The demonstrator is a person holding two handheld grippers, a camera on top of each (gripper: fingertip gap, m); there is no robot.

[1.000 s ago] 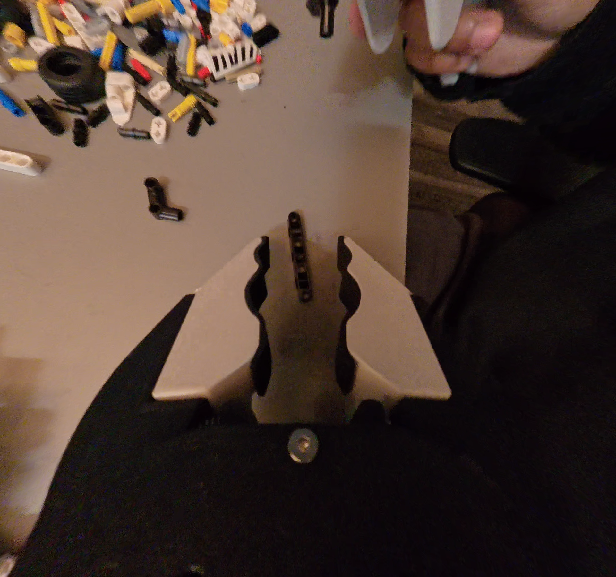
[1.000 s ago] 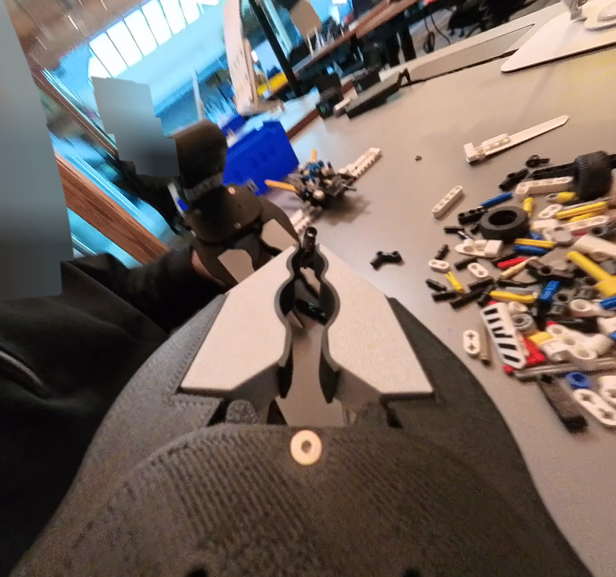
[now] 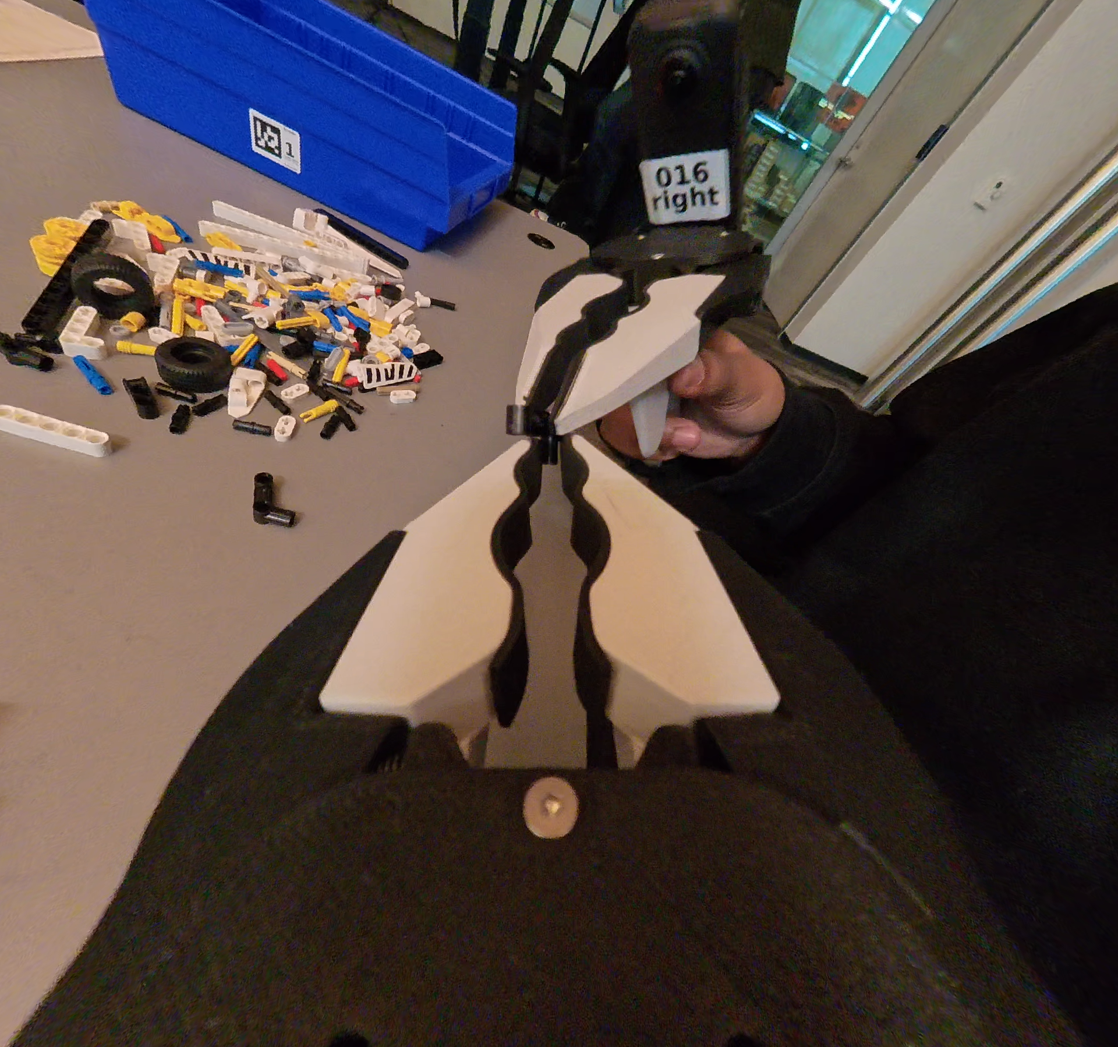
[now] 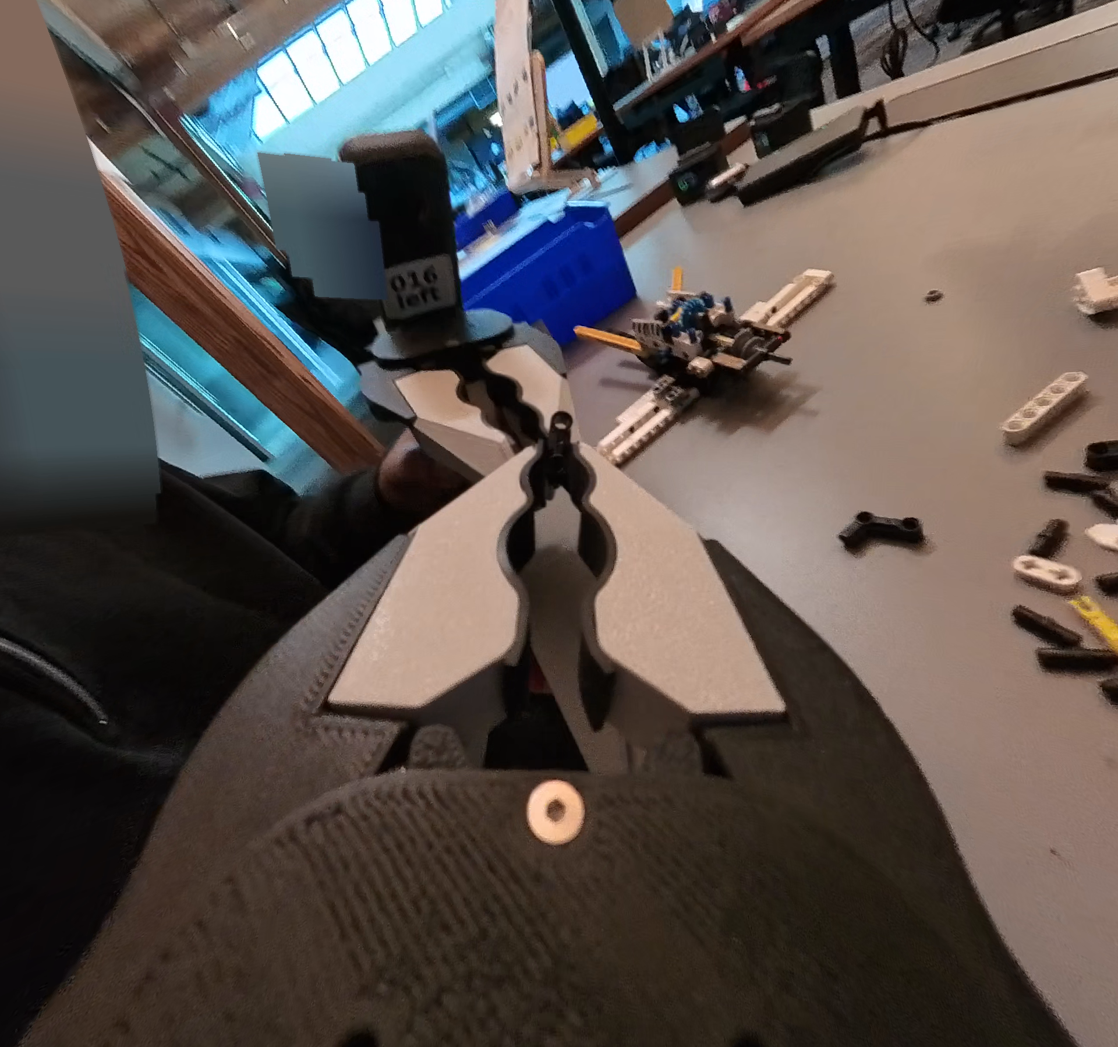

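My left gripper [image 3: 547, 452] is lifted off the grey table [image 3: 151, 594] and shut on a thin black beam [image 3: 549, 454]. Only the beam's end shows, at the fingertips. My right gripper [image 4: 553, 464] is shut on a small black connector [image 4: 560, 422] with a round hole at its top. The two grippers meet tip to tip above the table's edge, and the two black pieces touch. The left wrist view shows the right gripper [image 3: 535, 422] with a hand on its trigger, its connector [image 3: 517, 419] sticking out to the left. The right wrist view shows the left gripper [image 4: 532, 437].
A pile of loose building pieces and tyres [image 3: 260, 322] lies in front of a blue bin [image 3: 302, 80]. A black elbow piece [image 3: 269, 500] and a white beam [image 3: 54, 431] lie apart. A part-built model [image 4: 708, 340] and a black angled piece [image 4: 883, 531] lie on the table. The tips of both grippers are at nearly the same place. Both grippers' tips are roughly 20 centimetres from the part-built model [image 4: 708, 340].
My left gripper stood open around the black beam lying on the table. It has shut and risen to the right gripper's tips. The right gripper kept hold of its connector.
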